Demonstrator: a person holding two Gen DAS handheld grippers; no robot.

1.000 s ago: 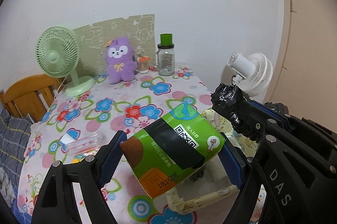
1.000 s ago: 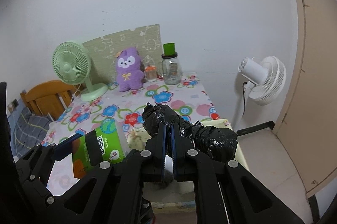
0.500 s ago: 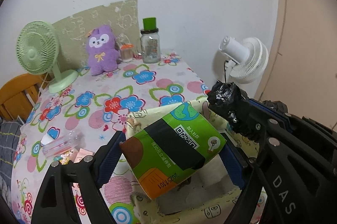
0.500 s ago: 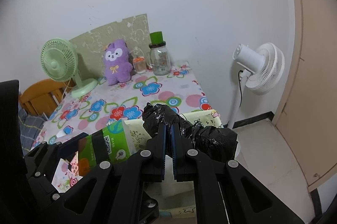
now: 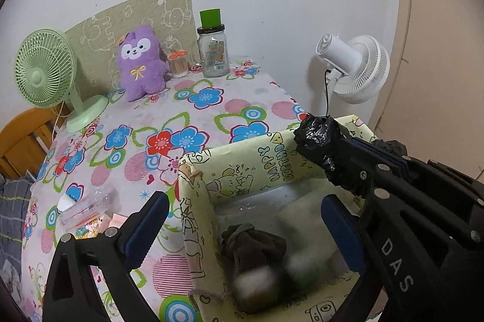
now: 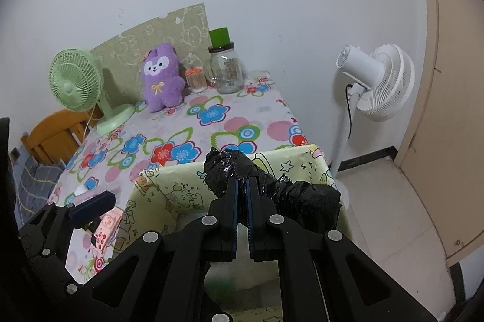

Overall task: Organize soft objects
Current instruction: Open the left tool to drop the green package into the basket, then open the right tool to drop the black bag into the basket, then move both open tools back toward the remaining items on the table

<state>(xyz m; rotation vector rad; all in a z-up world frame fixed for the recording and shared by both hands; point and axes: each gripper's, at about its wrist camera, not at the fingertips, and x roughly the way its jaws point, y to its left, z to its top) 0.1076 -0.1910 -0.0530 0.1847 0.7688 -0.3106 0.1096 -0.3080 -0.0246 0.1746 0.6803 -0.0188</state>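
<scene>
My left gripper (image 5: 242, 219) is open and empty above a pale yellow cartoon-print fabric box (image 5: 272, 155) at the table's near right. Inside the box a blurred green packet (image 5: 272, 276) is falling beside a dark drawstring pouch (image 5: 254, 243). My right gripper (image 6: 241, 186) is shut on a crumpled black plastic bag (image 6: 272, 192) and holds it over the box's right side (image 6: 314, 161). The bag also shows in the left wrist view (image 5: 320, 140). A purple plush toy (image 5: 140, 62) sits at the back of the table.
A green desk fan (image 5: 45, 71) stands at the back left, a glass jar with a green lid (image 5: 213, 50) and a small orange-lidded pot (image 5: 178, 63) at the back. A clear plastic packet (image 5: 81, 207) lies near left. A white floor fan (image 5: 354, 68) stands right of the table.
My left gripper has opened and let go of the green packet, which drops into the box. Both grippers have moved forward over the box. The right gripper keeps the black bag.
</scene>
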